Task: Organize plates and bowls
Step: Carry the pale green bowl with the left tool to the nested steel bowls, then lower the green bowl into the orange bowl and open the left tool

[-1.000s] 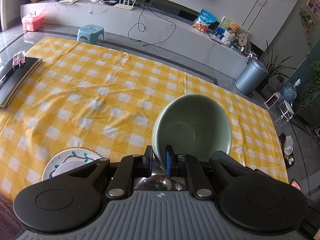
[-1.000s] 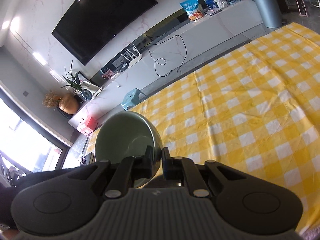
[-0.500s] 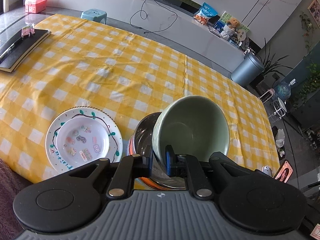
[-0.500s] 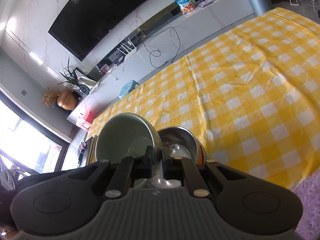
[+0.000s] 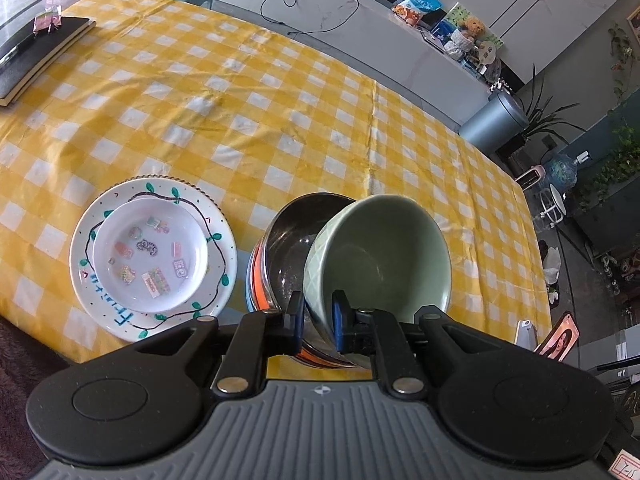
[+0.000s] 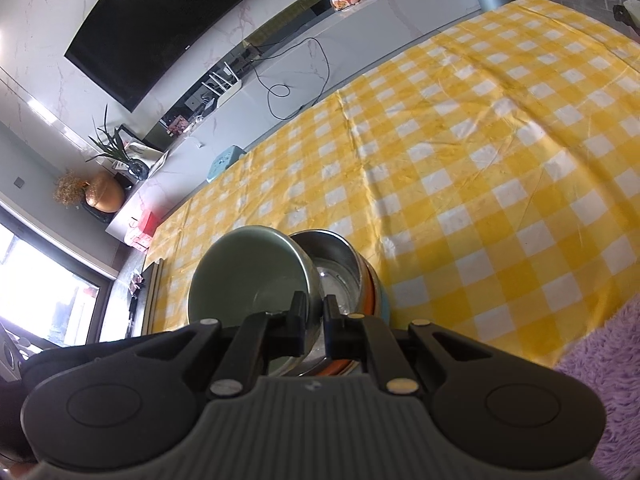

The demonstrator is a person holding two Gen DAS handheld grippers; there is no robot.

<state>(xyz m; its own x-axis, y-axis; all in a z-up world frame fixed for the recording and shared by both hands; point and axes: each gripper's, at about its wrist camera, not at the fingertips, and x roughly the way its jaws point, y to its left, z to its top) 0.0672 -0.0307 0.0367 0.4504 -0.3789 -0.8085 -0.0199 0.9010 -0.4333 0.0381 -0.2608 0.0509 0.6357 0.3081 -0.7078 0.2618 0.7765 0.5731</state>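
Observation:
My left gripper (image 5: 318, 320) is shut on the rim of a pale green ceramic bowl (image 5: 384, 252), held tilted over a steel bowl (image 5: 292, 236) with an orange band that stands on the table's near edge. My right gripper (image 6: 316, 322) is shut on the rim of a green bowl (image 6: 248, 272), tilted just left of the same steel bowl (image 6: 340, 264). Whether both grippers hold one bowl I cannot tell. A small white dish with stickers (image 5: 150, 254) sits in a larger white plate with a leaf border (image 5: 224, 240) to the left.
The table carries a yellow and white checked cloth (image 5: 240, 100). A dark book (image 5: 36, 52) lies at its far left corner. A purple fluffy rug (image 6: 600, 360) shows below the near edge. A grey bin (image 5: 492, 120) stands past the far right corner.
Both grippers have lowered with the green bowl toward the near edge of the table. The steel bowl and the stacked plates have come into view under and beside it.

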